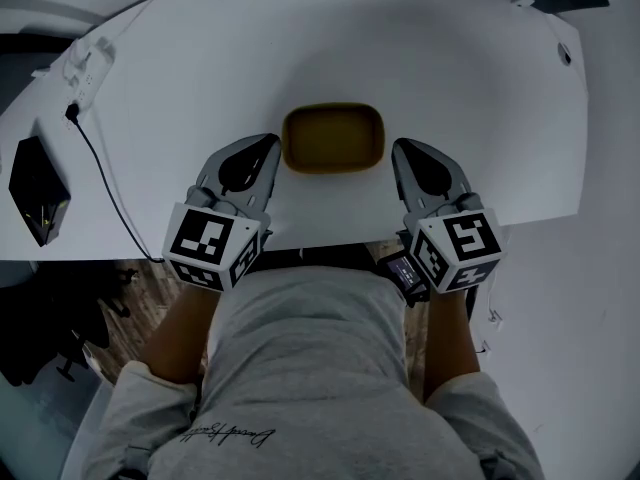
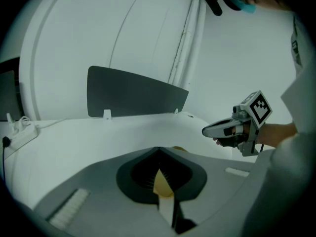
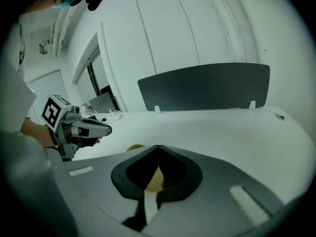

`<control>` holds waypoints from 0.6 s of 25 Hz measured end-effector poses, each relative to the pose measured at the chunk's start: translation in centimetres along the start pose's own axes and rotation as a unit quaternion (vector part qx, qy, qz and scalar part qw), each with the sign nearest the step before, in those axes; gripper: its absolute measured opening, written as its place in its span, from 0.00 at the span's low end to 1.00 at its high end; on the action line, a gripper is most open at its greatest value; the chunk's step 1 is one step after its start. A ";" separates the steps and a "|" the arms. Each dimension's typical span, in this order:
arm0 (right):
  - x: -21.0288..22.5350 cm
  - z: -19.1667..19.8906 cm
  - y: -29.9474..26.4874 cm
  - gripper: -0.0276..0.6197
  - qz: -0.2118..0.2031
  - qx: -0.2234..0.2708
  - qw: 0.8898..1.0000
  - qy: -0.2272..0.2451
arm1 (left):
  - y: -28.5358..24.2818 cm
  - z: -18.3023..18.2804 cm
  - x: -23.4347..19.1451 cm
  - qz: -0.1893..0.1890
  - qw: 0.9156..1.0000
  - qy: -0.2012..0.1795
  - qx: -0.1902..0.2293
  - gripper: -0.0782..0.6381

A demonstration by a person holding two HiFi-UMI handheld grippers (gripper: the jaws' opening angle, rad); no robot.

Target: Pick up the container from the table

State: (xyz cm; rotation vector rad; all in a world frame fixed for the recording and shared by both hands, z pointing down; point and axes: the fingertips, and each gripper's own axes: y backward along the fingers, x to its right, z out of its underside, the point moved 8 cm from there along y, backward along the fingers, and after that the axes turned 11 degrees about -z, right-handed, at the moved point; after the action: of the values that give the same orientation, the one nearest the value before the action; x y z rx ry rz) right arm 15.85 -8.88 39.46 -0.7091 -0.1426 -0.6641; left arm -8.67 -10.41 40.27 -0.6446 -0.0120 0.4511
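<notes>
A yellow container (image 1: 333, 138) sits on the white table (image 1: 400, 58), near its near edge. The left gripper (image 1: 271, 142) and right gripper (image 1: 398, 147) flank it, just beside it, jaws together. A black box (image 1: 38, 188) and cable (image 1: 100, 173) lie far left.

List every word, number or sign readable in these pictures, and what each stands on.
Cursive script on the person's grey shirt: too blurred to read.
Black-and-white square markers on the left hand-held gripper and right hand-held gripper: coded patterns, no letters.
Small lit screen beside that gripper: too small to read.
No other text visible.
</notes>
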 end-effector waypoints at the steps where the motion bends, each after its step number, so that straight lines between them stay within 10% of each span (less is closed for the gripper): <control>1: 0.1 0.1 -0.2 0.07 -0.001 -0.002 1.000 -0.001 | -0.1 0.1 -0.1 -0.002 1.000 0.000 -0.002 0.11; 15: 1.4 1.7 -1.5 0.09 0.001 -0.017 1.000 -0.011 | -1.6 2.1 -0.3 -0.007 1.000 0.002 -0.031 0.13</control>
State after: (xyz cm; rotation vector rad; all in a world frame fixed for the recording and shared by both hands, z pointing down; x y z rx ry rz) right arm 16.23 -9.38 42.05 -0.7500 -0.1511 -0.6586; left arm -8.58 -10.45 42.87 -0.7053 -0.0270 0.4374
